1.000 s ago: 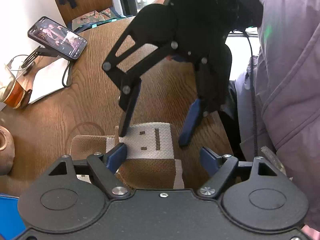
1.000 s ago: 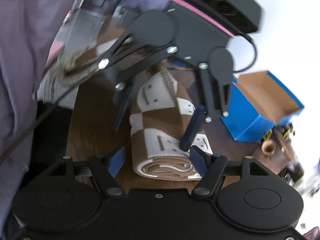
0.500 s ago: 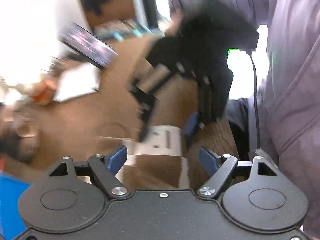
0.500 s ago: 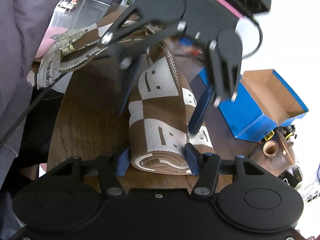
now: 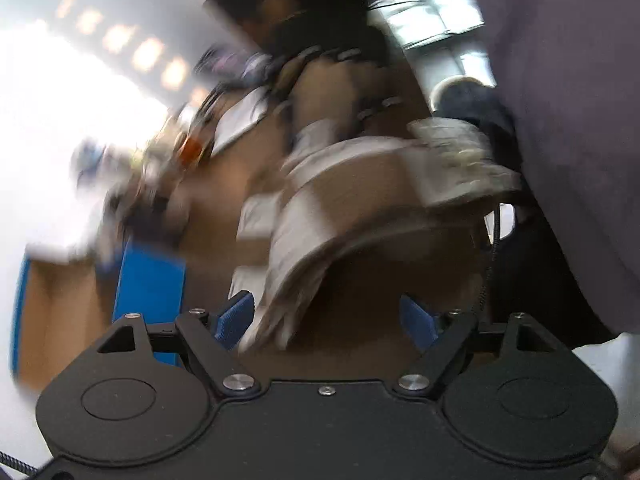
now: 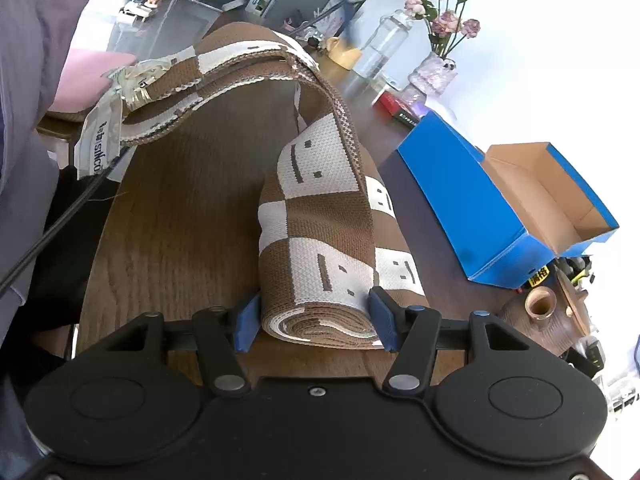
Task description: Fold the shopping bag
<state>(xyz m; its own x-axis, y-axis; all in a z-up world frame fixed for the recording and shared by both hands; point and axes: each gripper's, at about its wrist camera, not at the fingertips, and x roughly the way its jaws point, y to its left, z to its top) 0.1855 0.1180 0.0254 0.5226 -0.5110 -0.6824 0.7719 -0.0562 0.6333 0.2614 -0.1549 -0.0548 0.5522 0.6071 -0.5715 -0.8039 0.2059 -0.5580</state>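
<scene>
The bag (image 6: 320, 240) is rolled into a fat brown-and-white checkered log on the table (image 6: 180, 220), and the right gripper (image 6: 316, 320) has its blue pads snug on both sides of the near end, so it's clamped on the roll. The roll's long axis runs straight out from that gripper toward 12 o'clock, then the loose tail arcs up and over to about 10 o'clock, where the tag hangs off the table edge.

Left wrist view is a smeary mess. The left gripper (image 5: 328, 320) looks wide open, with nothing between the pads. Bag fabric (image 5: 320, 208) sits just off its left pad, sweeping up toward 1 o'clock. I'd guess the tail still needs wrapping, and the left gripper is the free one.
</scene>
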